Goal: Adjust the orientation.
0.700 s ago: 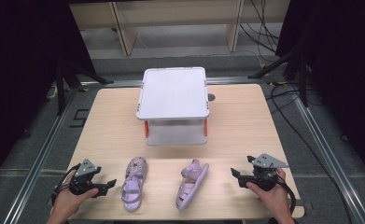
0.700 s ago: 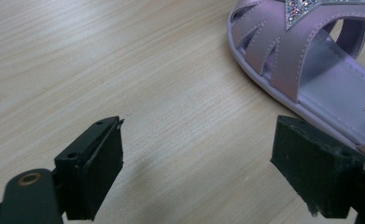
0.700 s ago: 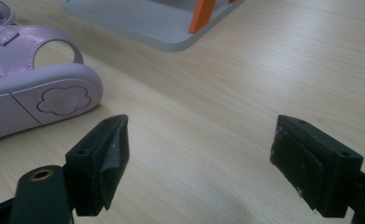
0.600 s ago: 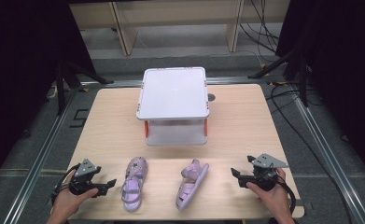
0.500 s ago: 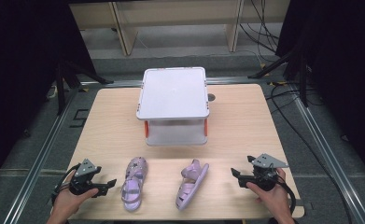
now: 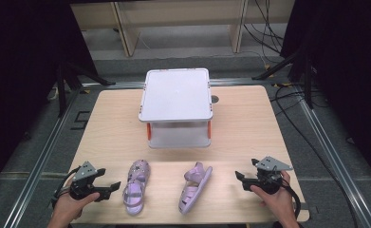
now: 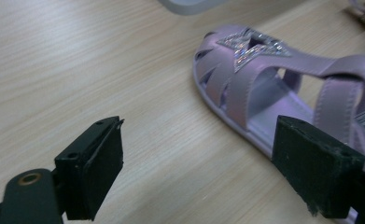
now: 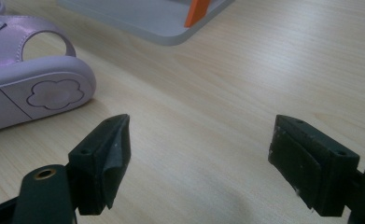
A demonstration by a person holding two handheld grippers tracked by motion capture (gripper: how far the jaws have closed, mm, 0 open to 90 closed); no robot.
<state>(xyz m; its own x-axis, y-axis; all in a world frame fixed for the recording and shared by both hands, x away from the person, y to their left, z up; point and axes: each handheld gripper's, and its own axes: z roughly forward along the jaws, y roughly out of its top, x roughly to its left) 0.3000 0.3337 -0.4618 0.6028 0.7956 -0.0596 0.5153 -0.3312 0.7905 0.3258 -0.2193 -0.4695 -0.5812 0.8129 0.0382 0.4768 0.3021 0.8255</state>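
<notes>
Nothing has shifted: both tongs, left (image 6: 111, 186) and right (image 6: 240, 179), stay released and empty beside the 2 sandals (image 6: 136, 184) (image 6: 194, 186); no grasp begun.

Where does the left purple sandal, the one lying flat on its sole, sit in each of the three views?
High view: the left sandal lies near the table's front edge, just right of the left gripper.
Left gripper view: it lies at upper right, running behind the right-hand jaw.
Right gripper view: the sandal at far left is the other one, tipped on its side.
Shared landmark: the white lidded box.
</notes>
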